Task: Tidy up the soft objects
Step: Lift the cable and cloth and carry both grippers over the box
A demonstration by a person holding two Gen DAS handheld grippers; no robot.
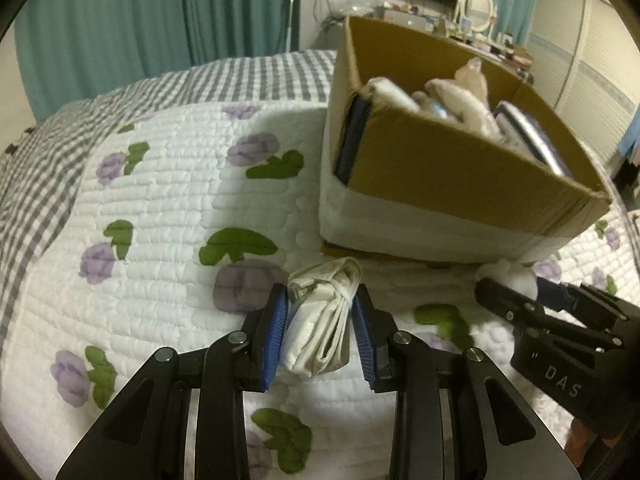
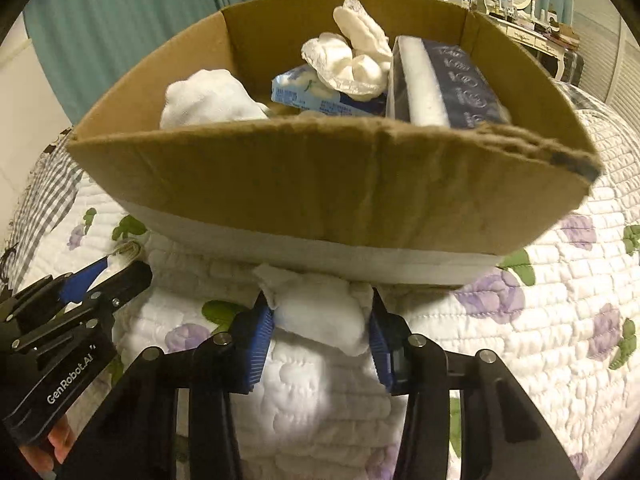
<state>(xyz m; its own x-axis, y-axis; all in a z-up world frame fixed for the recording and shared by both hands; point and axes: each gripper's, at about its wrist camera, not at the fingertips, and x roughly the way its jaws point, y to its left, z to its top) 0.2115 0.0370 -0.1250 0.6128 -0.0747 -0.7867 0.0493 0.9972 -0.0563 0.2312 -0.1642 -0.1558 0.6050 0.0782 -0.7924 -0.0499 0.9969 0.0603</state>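
Observation:
My left gripper (image 1: 320,300) is shut on a folded cream-white cloth bundle (image 1: 320,320), held just above the quilt in front of the cardboard box (image 1: 460,168). My right gripper (image 2: 320,300) is shut on a fluffy white soft pad (image 2: 320,312), right at the box's near wall (image 2: 320,188). The box holds white soft items (image 2: 208,100), a crumpled white piece (image 2: 352,60), a light-blue tissue pack (image 2: 316,96) and a dark blue pack (image 2: 460,80). The right gripper shows at the right in the left wrist view (image 1: 504,288); the left gripper shows at the left in the right wrist view (image 2: 120,276).
The box stands on a bed with a white quilt (image 1: 168,200) printed with purple flowers and green leaves, and a grey checked cover (image 1: 40,184) behind. Teal curtains (image 1: 120,20) hang behind. A dresser with a mirror (image 1: 478,4) is at the back right.

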